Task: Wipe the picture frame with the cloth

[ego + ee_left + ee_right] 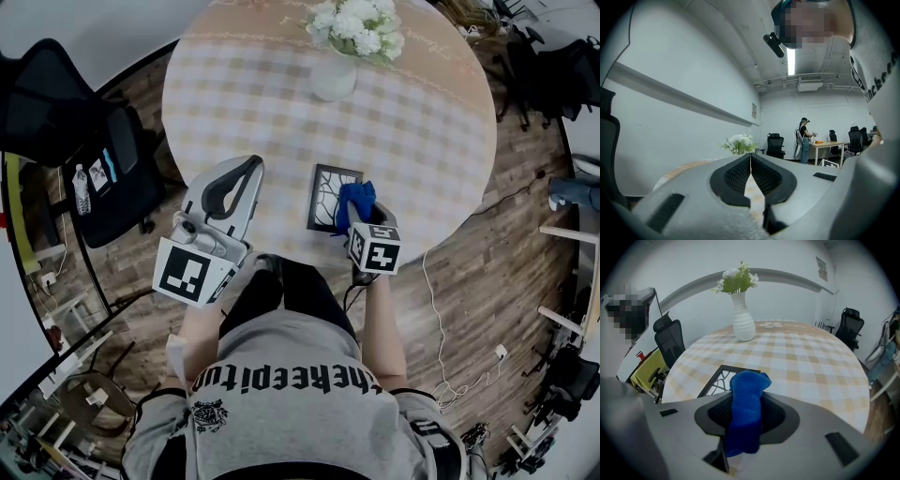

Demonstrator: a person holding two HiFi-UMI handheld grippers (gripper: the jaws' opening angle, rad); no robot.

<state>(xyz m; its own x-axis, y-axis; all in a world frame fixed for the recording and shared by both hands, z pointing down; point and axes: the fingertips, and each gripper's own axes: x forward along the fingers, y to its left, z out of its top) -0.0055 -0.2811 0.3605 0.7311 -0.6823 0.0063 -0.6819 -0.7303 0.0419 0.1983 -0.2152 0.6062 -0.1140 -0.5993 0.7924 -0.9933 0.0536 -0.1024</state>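
A black picture frame [330,195] with a branch-like pattern lies flat on the checked round table [431,141], near its front edge. A blue cloth [355,201] is clamped in my right gripper [361,212], which hovers over the frame's right side. In the right gripper view the cloth [746,411] hangs between the jaws and the frame [717,379] shows just beyond them. My left gripper [246,169] is held up at the table's front left edge, tilted upward, its jaws closed together with nothing between them [750,161].
A white vase of white flowers [337,66] stands at the table's far side. A black office chair [103,159] sits left of the table. A cable [441,309] trails on the wooden floor at right. Another person [804,139] stands far off at a desk.
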